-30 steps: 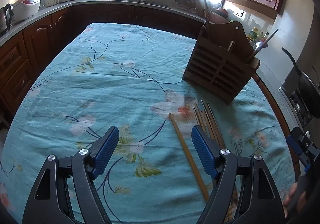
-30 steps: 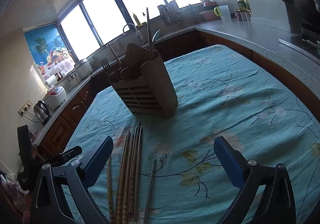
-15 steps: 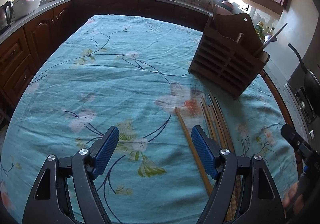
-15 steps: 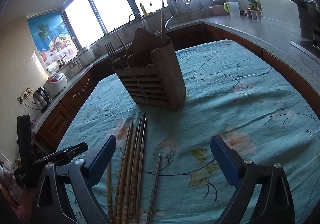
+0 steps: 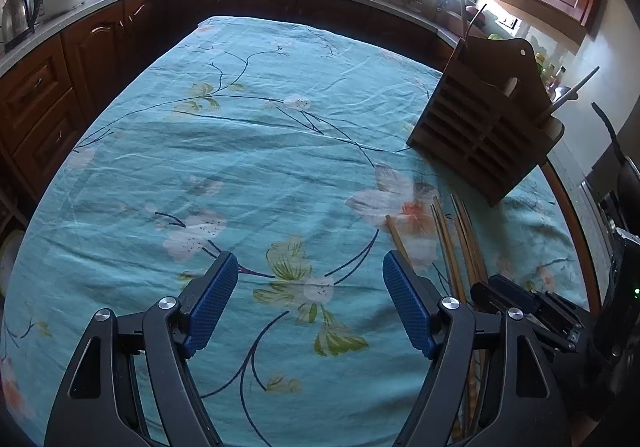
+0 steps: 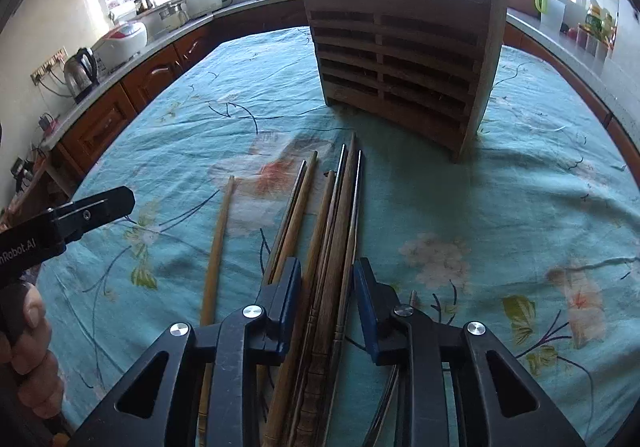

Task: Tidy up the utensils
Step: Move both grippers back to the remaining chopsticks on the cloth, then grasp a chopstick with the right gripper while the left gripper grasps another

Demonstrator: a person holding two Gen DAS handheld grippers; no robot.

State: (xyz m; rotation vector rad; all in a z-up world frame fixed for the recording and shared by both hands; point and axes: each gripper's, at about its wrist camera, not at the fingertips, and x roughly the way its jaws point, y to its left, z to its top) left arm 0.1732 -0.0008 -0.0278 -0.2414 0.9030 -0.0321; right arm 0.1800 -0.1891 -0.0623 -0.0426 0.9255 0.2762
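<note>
In the left wrist view, the left gripper [image 5: 306, 303] is held with its blue-padded jaws wide apart over the teal floral tablecloth [image 5: 248, 151], nothing between them. A loose row of long wooden chopsticks [image 5: 456, 243] is seen lying on the cloth just right of it, short of the slatted brown wooden utensil holder [image 5: 484, 135], from which a few handles already stand up. Most of the sorting is judged to be left.

In the right wrist view, the right gripper [image 6: 326, 299] is lowered over the chopstick bundle, its jaws closing around the darker middle sticks [image 6: 340, 247]. Whether the pads already press on them cannot quite be told, since a gap seems to remain on the right side. One pale chopstick [image 6: 218, 247] lies apart to the left, outside the jaws. A fork and other handles are seen standing in the holder's top, against the window glare.
</note>
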